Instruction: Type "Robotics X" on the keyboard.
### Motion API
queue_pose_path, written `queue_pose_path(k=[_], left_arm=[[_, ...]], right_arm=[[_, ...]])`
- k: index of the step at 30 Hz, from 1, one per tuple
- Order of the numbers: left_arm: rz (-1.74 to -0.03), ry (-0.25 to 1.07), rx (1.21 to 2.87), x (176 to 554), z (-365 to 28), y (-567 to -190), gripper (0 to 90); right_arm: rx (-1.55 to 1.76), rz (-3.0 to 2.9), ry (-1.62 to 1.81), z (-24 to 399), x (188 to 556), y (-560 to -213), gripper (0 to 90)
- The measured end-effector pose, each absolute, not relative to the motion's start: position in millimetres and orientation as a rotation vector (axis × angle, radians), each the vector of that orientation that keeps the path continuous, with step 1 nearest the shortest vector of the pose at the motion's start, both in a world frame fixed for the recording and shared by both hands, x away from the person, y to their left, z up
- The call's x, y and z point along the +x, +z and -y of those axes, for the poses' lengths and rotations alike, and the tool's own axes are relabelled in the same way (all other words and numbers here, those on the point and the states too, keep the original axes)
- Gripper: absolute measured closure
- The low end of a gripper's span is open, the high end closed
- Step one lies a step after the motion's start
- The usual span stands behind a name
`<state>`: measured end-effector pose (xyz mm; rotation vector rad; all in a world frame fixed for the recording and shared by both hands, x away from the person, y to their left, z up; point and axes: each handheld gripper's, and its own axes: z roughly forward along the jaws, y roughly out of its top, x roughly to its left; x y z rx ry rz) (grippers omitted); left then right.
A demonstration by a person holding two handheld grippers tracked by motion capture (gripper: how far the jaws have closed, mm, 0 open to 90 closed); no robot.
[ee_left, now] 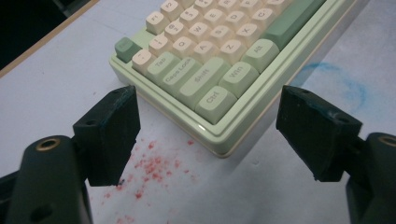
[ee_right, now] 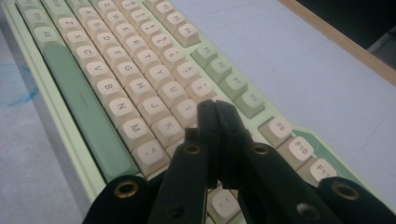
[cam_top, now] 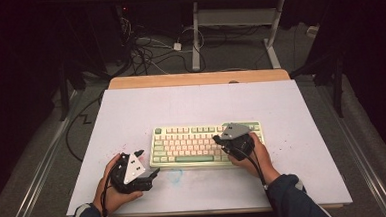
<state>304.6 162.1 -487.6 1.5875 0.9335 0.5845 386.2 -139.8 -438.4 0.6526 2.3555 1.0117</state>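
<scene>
Apparently typing is underway: the right gripper (ee_right: 217,140), jaws together, pokes at keys on the keyboard (cam_top: 193,144) near the surface's front edge; the left gripper (ee_left: 208,135), jaws apart, waits beside its corner.

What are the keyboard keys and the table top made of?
The cream and green keyboard keys look like matte plastic: smooth moulded caps with printed letters. The pale white table top seems to be a flat painted or laminated board with a wooden edge at the far side; hard to be sure.
</scene>
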Motion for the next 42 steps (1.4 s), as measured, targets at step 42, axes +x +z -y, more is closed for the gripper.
queue_pose_path(k=[42], left_arm=[[-0.931,0.558,1.671,300,-160,-498,20.4]], right_arm=[[0.692,-2.347,1.032,133,391,-439,81.5]])
